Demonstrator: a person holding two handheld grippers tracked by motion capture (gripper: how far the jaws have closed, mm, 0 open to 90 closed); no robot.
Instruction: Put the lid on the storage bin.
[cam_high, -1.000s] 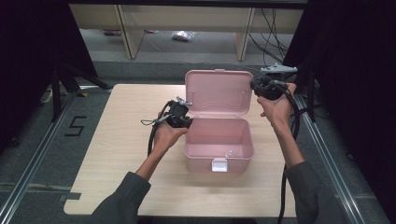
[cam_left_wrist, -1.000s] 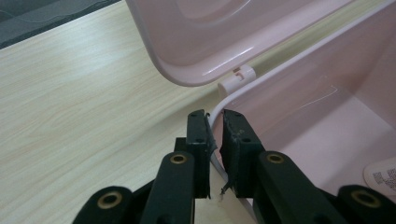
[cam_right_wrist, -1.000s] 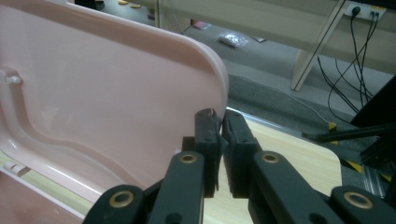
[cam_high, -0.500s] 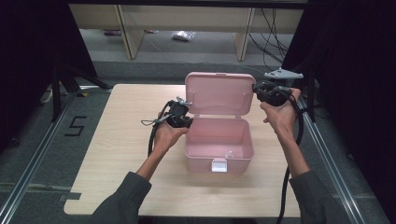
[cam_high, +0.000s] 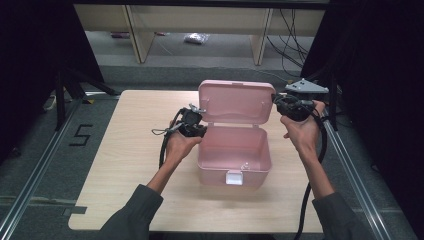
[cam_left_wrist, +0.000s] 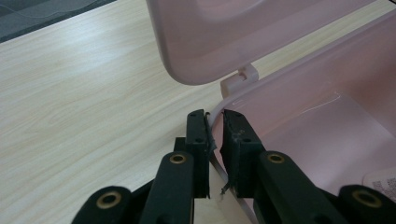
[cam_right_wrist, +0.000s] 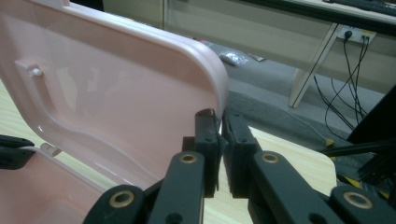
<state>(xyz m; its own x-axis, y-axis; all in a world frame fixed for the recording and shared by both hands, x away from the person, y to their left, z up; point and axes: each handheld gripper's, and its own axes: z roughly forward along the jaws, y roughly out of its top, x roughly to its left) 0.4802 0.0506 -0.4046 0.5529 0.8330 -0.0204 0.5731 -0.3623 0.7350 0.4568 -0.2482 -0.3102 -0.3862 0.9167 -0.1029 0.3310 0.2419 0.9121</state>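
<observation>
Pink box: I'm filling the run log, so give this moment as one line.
left gripper: shut on box rim | right gripper: shut on lid edge | box: open on table

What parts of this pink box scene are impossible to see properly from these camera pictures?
- High view: the outer face of the pink plastic box's raised lid faces away.
- High view: the white latch is too small to read.
- Left gripper view: a white label inside the box is cut off by the frame edge.
- Right gripper view: the left hand-held gripper is cut off at the left edge.
</observation>
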